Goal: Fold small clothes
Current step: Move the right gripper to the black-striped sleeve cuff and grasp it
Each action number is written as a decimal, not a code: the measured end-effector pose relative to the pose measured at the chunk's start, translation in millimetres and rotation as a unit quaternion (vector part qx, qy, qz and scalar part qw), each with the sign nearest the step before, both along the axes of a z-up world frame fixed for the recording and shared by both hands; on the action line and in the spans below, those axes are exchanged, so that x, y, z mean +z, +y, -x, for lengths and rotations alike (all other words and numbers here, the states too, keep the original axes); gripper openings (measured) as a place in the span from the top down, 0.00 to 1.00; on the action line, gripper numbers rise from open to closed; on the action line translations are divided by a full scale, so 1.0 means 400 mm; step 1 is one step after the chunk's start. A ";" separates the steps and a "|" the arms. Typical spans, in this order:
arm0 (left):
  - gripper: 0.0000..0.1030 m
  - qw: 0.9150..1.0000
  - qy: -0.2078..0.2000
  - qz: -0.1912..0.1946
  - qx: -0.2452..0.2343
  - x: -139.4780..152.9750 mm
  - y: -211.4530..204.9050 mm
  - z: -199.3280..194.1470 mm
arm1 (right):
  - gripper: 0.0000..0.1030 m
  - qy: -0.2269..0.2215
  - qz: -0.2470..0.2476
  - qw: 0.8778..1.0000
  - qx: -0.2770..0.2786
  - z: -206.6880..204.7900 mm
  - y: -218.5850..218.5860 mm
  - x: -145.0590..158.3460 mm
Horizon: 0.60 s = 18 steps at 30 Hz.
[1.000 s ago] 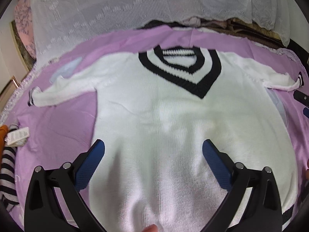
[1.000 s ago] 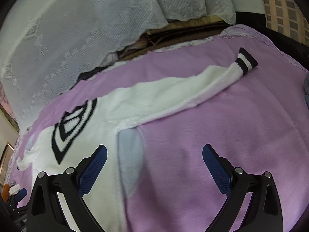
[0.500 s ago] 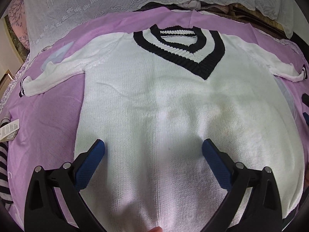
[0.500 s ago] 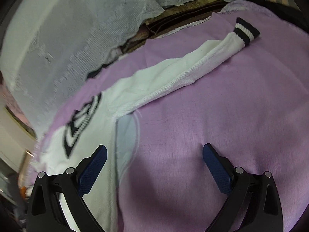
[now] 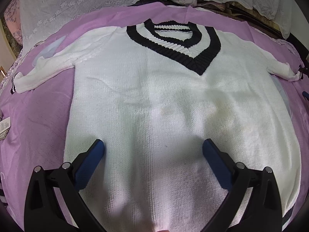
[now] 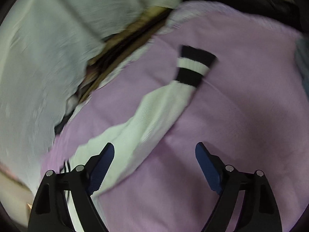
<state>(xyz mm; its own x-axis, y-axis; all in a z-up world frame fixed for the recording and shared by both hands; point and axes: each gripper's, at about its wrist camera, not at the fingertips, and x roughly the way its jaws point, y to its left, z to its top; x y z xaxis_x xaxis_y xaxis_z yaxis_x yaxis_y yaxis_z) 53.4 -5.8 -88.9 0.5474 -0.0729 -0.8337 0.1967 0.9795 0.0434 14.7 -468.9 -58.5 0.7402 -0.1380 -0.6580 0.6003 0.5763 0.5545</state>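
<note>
A white knit sweater (image 5: 164, 106) with a black-and-white V-neck collar (image 5: 173, 42) lies flat, front up, on a purple blanket (image 5: 38, 125), both sleeves spread sideways. My left gripper (image 5: 153, 150) hovers open over the sweater's lower body, nothing between its blue pads. In the blurred right wrist view the sweater's sleeve (image 6: 146, 121) runs diagonally to its black-and-white striped cuff (image 6: 195, 65). My right gripper (image 6: 154, 154) is over the sleeve's lower part, its jaws closing but still wide, with sleeve cloth lying under the left pad (image 6: 102, 164) and no grip.
A white lace cover (image 5: 87, 2) drapes the bedding behind the blanket. A paper tag (image 5: 4, 127) and striped cloth lie at the left edge. Dark furniture (image 6: 251, 5) borders the blanket's far side in the right wrist view.
The right gripper swept along the sleeve toward the cuff and rolled, and its jaws narrowed a little. The left gripper tilted slightly, so the sweater sits lower and larger in its view.
</note>
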 end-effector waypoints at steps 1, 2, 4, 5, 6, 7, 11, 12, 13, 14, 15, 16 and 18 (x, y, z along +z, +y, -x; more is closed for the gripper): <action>0.04 1.000 0.000 0.000 0.000 0.000 0.000 0.000 | 0.16 -0.002 -0.020 1.000 -0.011 -0.011 -0.015 -0.014; 0.04 1.000 0.000 0.001 0.000 0.000 0.000 0.000 | 0.16 -0.003 -0.032 0.999 -0.018 -0.019 -0.024 -0.025; 0.04 1.000 -0.001 0.003 0.000 0.001 0.000 0.002 | 0.16 -0.009 -0.042 0.999 -0.032 -0.034 -0.044 -0.034; 0.04 1.000 -0.001 0.004 -0.001 0.002 0.000 0.002 | 0.16 -0.010 -0.043 0.998 -0.036 -0.042 -0.049 -0.034; 0.04 1.000 -0.001 0.005 -0.002 0.003 0.000 0.002 | 0.16 -0.012 -0.045 0.998 -0.040 -0.048 -0.057 -0.037; 0.04 1.000 -0.002 0.006 -0.002 0.005 0.002 0.002 | 0.16 -0.016 -0.049 0.998 -0.046 -0.056 -0.066 -0.040; 0.04 1.000 -0.015 0.002 -0.002 0.023 -0.003 0.000 | 0.27 -0.032 -0.038 0.997 -0.061 -0.055 -0.087 -0.055; 0.04 1.000 -0.019 -0.008 0.001 0.027 -0.007 -0.003 | 0.35 -0.030 -0.025 0.998 -0.058 -0.058 -0.087 -0.056; 0.04 0.999 -0.027 -0.023 0.005 0.033 -0.014 -0.008 | 0.41 -0.028 -0.020 0.998 -0.056 -0.054 -0.089 -0.058; 0.04 0.999 -0.039 -0.037 0.009 0.041 -0.019 -0.010 | 0.56 -0.031 -0.018 0.998 -0.056 -0.049 -0.094 -0.061; 0.04 0.996 -0.062 -0.060 0.015 0.055 -0.029 -0.013 | 0.70 -0.037 -0.023 0.997 -0.056 -0.049 -0.102 -0.067; 0.04 0.994 -0.078 -0.075 0.019 0.066 -0.035 -0.016 | 0.77 -0.044 -0.036 0.997 -0.058 -0.043 -0.115 -0.079; 0.04 0.989 -0.107 -0.101 0.019 0.091 -0.050 -0.027 | 0.92 -0.066 -0.070 0.993 -0.064 -0.028 -0.138 -0.102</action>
<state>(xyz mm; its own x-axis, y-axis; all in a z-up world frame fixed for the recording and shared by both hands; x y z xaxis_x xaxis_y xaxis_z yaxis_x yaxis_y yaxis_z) 64.2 -25.6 -52.5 0.7118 0.1071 -0.6941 0.1256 0.9530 0.2758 25.9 -523.9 -99.3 0.8041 -0.1506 -0.5751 0.5800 0.4109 0.7034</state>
